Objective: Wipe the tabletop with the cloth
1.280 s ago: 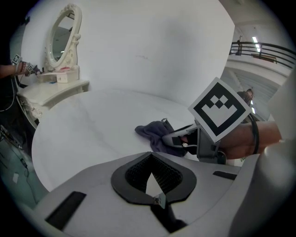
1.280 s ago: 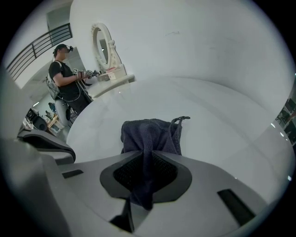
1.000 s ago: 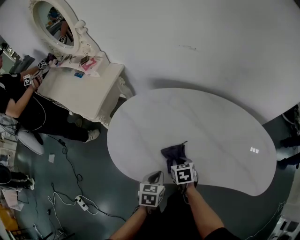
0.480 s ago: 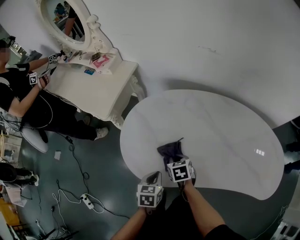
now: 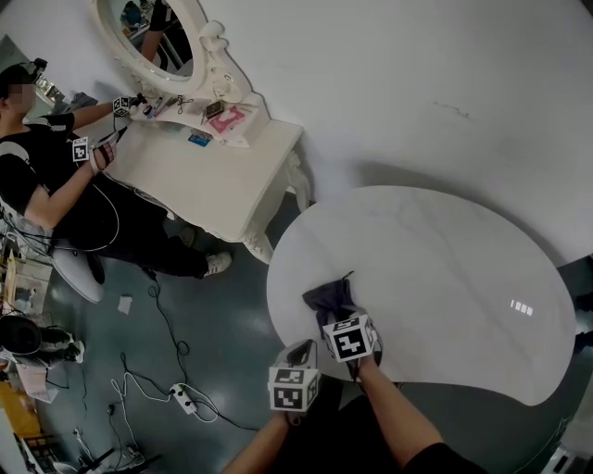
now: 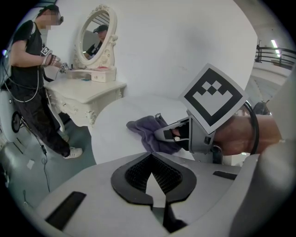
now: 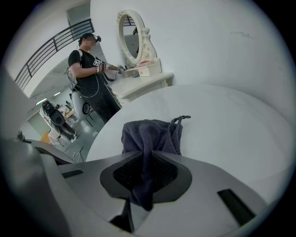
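**Dark cloth pinched in the right gripper at the near-left edge of the white table**

The cloth (image 5: 326,298), a dark blue-grey towelling piece, lies bunched on the pale marbled tabletop (image 5: 445,268), close to its near-left rim. The right gripper (image 5: 339,318) is clamped on the cloth's near end. The right gripper view shows a fold of the cloth (image 7: 151,133) running down between the two closed black pads of the right gripper (image 7: 147,175). A thin hanging loop (image 7: 184,119) lies out on the tabletop (image 7: 231,115) at the cloth's far corner. In the head view that grip is hidden under the gripper's marker cube.

The left gripper (image 5: 302,354) is just beside the right one, at the table's rim and off the cloth. In its own view the jaws of the left gripper (image 6: 156,181) are together with nothing between them. That view also takes in the right gripper (image 6: 163,134) from the side, with its tips on the cloth (image 6: 144,131).

Both cubes carry only black-and-white square patterns.

Well apart, past the left end of the table, stands a white carved dressing table (image 5: 218,180) with an oval mirror (image 5: 165,28). A person in black (image 5: 56,185) works at it. Small items lie on its top, among them a pink box (image 5: 232,118) whose print is too small to read and whose contents cannot be told. On the grey floor lie cables and a white power strip (image 5: 182,396), seen only in the head view.
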`<control>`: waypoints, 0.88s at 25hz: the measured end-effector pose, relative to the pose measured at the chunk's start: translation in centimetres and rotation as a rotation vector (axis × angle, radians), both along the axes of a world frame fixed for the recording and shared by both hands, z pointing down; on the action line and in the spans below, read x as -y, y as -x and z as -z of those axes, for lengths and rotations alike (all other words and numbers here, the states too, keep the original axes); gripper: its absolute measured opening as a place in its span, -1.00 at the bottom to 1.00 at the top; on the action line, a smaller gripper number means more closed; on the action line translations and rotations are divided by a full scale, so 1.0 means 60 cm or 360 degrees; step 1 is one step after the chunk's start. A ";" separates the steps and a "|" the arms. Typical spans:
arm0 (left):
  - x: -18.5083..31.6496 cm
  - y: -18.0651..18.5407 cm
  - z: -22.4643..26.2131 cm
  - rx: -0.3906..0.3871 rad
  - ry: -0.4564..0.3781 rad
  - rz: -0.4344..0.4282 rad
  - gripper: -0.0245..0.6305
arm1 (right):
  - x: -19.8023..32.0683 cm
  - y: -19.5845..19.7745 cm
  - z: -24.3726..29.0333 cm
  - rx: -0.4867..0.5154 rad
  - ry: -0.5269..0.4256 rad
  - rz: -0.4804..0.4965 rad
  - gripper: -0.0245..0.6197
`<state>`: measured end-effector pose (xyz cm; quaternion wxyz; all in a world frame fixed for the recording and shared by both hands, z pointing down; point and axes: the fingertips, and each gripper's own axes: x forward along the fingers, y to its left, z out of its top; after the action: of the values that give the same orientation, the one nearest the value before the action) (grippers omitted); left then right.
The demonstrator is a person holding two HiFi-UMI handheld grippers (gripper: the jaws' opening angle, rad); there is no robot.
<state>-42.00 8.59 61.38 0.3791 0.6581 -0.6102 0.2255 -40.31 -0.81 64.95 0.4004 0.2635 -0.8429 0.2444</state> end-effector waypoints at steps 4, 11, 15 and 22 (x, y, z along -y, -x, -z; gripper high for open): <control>-0.007 0.042 -0.003 0.0000 -0.0007 0.0042 -0.92 | -0.002 0.044 0.000 -0.0003 -0.0015 0.0041 -0.80; -0.026 0.097 -0.007 -0.0009 -0.0006 0.0094 -0.92 | -0.016 0.108 -0.002 0.0008 -0.0012 0.0075 -0.80; -0.032 0.133 -0.003 -0.0005 -0.0017 0.0143 -0.92 | -0.028 0.142 -0.001 -0.0001 -0.0002 0.0119 -0.80; -0.047 0.180 -0.004 -0.0002 -0.0022 0.0234 -0.91 | -0.049 0.198 0.002 0.0007 -0.0014 0.0199 -0.80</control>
<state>-52.80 11.42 61.64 0.3905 0.6142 -0.6582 0.1924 -52.20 2.10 64.80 0.4117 0.2115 -0.8598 0.2158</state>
